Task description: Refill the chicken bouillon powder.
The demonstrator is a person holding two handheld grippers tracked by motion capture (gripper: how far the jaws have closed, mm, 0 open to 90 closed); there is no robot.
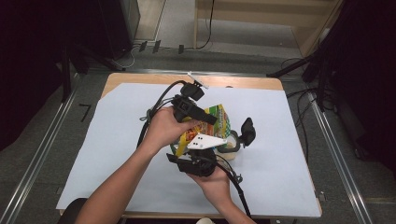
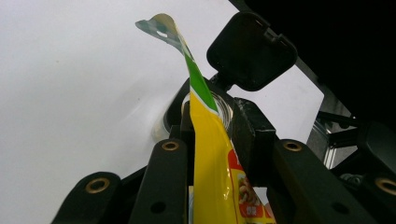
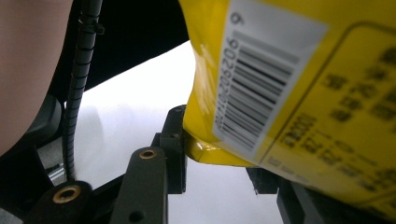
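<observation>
A yellow and green snack bag (image 1: pixel 215 122) is held off the table between both grippers. My left gripper (image 1: pixel 210 118) comes in from the upper left and is shut on the bag's upper part (image 2: pixel 210 177), with the green top edge sticking up past the jaws. My right gripper (image 1: pixel 191 150), carrying a white three-cornered plate, sits below the bag. Its jaws close on the bottom corner of the bag (image 3: pixel 289 93), beside the barcode. Just right of the bag stands a small clear container (image 1: pixel 232 145) with its black hinged lid (image 1: pixel 247 130) flipped open; the lid (image 2: pixel 252 51) appears behind the bag.
A large white sheet (image 1: pixel 280 154) covers most of the wooden table (image 1: pixel 243 82). Cables trail from both grippers across the sheet. Metal rails run along the table's left and right sides, and dark stands and cables lie on the floor beyond.
</observation>
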